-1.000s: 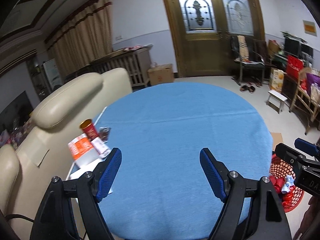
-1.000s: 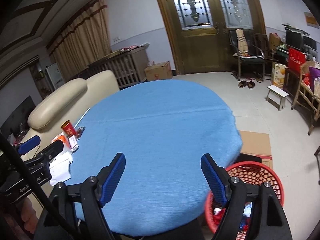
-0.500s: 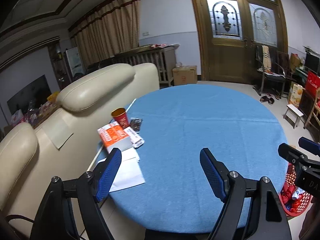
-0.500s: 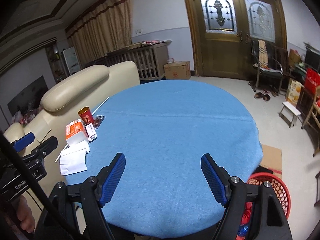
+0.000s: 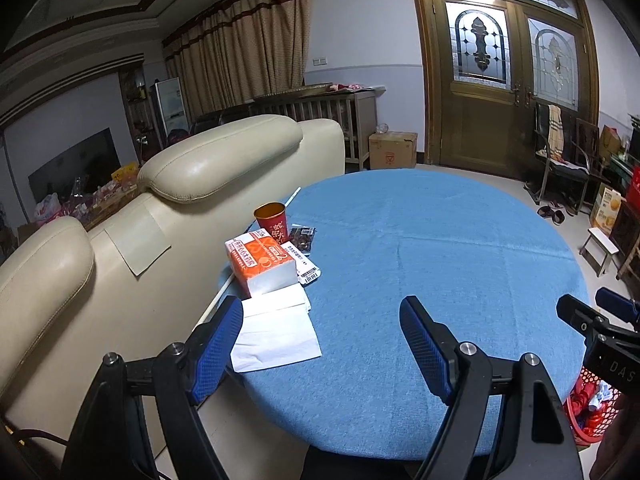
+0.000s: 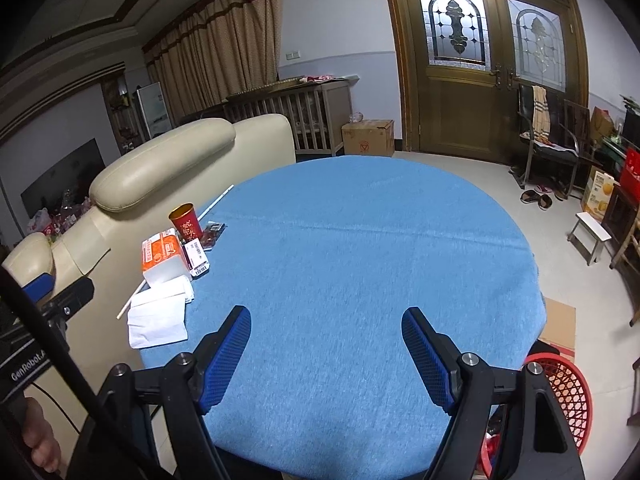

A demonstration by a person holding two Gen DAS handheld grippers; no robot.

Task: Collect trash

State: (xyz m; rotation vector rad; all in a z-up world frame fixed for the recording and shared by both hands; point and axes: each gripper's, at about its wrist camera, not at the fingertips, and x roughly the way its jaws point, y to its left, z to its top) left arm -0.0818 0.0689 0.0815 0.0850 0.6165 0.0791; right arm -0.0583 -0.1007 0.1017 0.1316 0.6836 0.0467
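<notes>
A round table with a blue cloth (image 5: 440, 240) (image 6: 360, 232) carries items at its left edge: a red paper cup (image 5: 272, 221) (image 6: 186, 222), a dark snack wrapper (image 5: 303, 237) (image 6: 211, 234), an orange tissue pack (image 5: 262, 262) (image 6: 162, 256), a white label packet (image 5: 306, 266) (image 6: 197, 258) and loose white tissues (image 5: 276, 330) (image 6: 158, 316). A red mesh basket (image 6: 568, 392) (image 5: 592, 404) with trash stands on the floor at the right. My left gripper (image 5: 322, 340) is open and empty, just right of the tissues. My right gripper (image 6: 326, 344) is open and empty over the near table edge.
A cream sofa (image 5: 120, 248) presses against the table's left side. A thin white stick (image 6: 216, 200) lies along that edge. A cardboard sheet (image 6: 558, 328) lies on the floor by the basket. A stool (image 6: 590, 236), chairs and boxes stand at the right.
Both grippers have pulled back and swung left, so the cup, tissue pack and tissues now sit nearer the middle of the left view. Both stay open and empty.
</notes>
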